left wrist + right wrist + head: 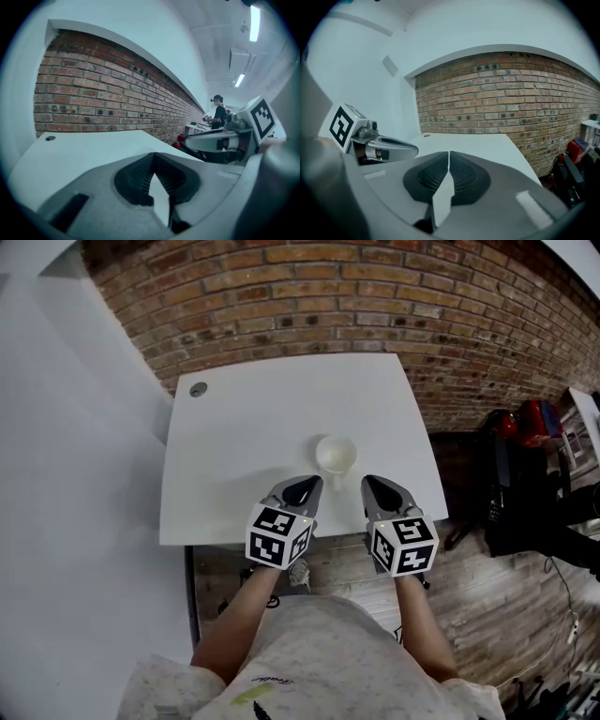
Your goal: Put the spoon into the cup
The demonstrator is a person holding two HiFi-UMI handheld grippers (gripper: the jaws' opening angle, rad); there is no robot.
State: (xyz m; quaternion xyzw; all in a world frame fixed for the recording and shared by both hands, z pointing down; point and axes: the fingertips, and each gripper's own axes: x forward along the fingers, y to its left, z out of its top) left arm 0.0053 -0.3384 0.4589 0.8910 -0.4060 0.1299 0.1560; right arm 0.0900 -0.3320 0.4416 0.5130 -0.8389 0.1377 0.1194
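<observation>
Bare forearms reach forward from a grey shirt (319, 652), each hand holding a gripper just past the front edge of the white table (244, 427). On the left gripper (302, 489) the ribbed pads meet at their tips, and its own view (153, 161) shows nothing between them. On the right gripper (384, 491) the jaws are pressed together down to a thin slit, also with nothing held (449, 161). The two point away from the person, side by side and apart. A white cup (336, 454) stands upright on the table near the front edge, just beyond the gripper tips and between them, touched by neither. A small round cap (198, 389) sits at the far left corner. A brick wall (328, 296) runs behind the far edge.
</observation>
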